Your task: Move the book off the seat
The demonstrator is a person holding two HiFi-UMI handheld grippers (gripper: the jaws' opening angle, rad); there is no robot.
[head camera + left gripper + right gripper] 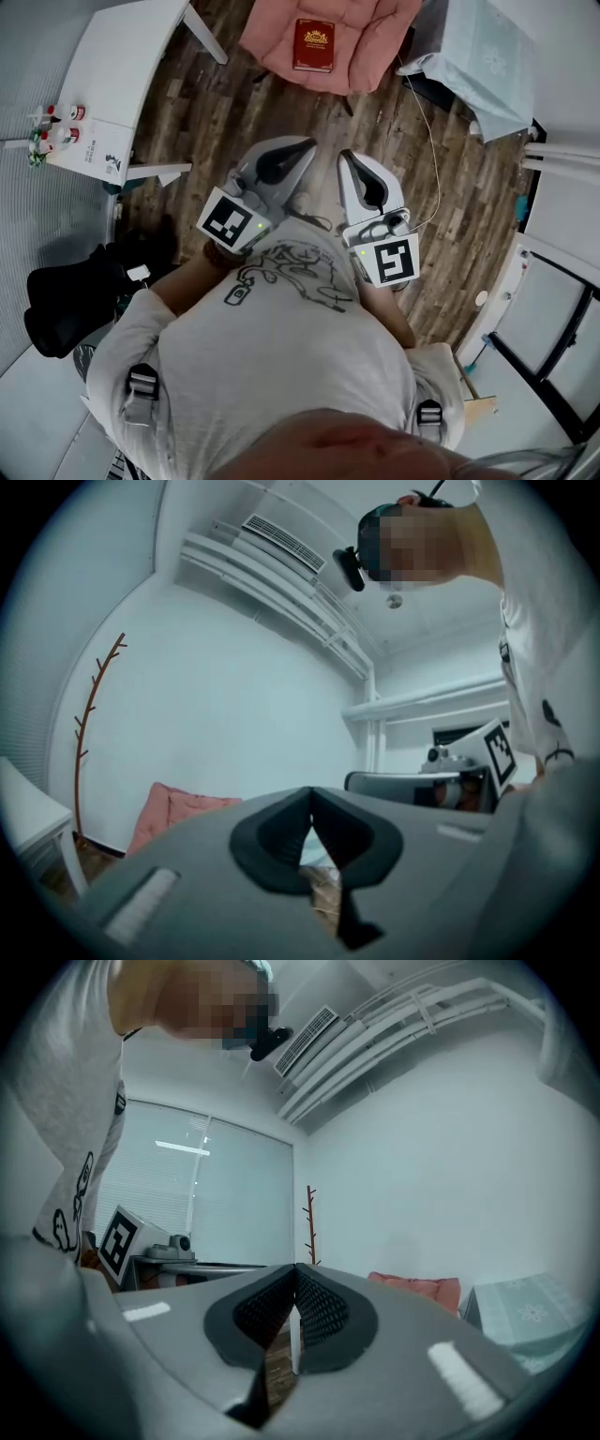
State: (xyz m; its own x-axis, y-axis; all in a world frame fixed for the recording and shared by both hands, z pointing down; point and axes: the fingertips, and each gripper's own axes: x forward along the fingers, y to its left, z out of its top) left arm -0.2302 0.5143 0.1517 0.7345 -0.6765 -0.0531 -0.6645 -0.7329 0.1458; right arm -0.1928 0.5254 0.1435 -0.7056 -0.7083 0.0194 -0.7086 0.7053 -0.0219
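Both grippers are held close to the person's chest and point level across the room. The left gripper (pixel 302 148) has its jaws pressed together with nothing between them, as its own view (pixel 312 801) shows. The right gripper (pixel 348 157) is likewise closed and empty (pixel 296 1286). The two sit side by side, near each other but not touching, above the wooden floor (pixel 225 112).

The red book (pixel 314 44) lies flat on the pink cushioned seat (pixel 375 52), well apart from both grippers. In the head view it is straight ahead of them, roughly in line with the gap between the two. Each gripper view catches only an edge of the pink seat (pixel 173 813) (pixel 422 1288), and the book cannot be made out there.
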